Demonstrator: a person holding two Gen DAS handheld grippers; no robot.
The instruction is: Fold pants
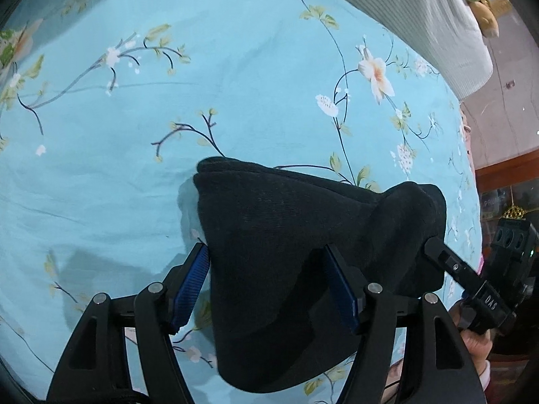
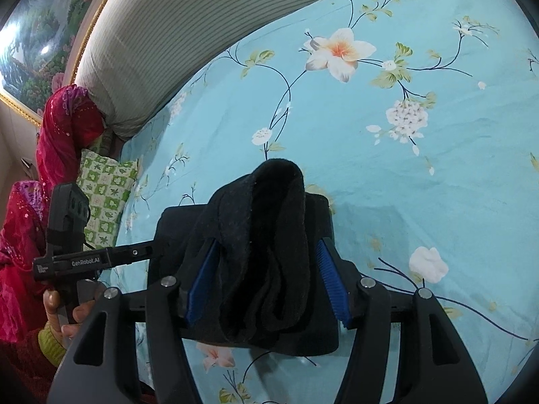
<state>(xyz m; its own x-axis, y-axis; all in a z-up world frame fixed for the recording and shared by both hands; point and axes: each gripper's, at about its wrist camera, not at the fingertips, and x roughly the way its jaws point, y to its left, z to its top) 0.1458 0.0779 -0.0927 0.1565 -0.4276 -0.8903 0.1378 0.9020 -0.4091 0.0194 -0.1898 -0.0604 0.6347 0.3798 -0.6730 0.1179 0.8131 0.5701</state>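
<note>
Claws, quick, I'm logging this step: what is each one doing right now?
Left claw: closed on the black pants, cloth bunched between its pads.
Right claw: closed on the same pants, a thick fold between its pads.

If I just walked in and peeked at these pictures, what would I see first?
First you'd spot the black pants, bunched into a thick bundle in the middle, with the left gripper and the right gripper each holding cloth between blue pads. Under them spreads a bright turquoise bedsheet with big white flowers. At its far edge lies a pale striped bolster.
</note>
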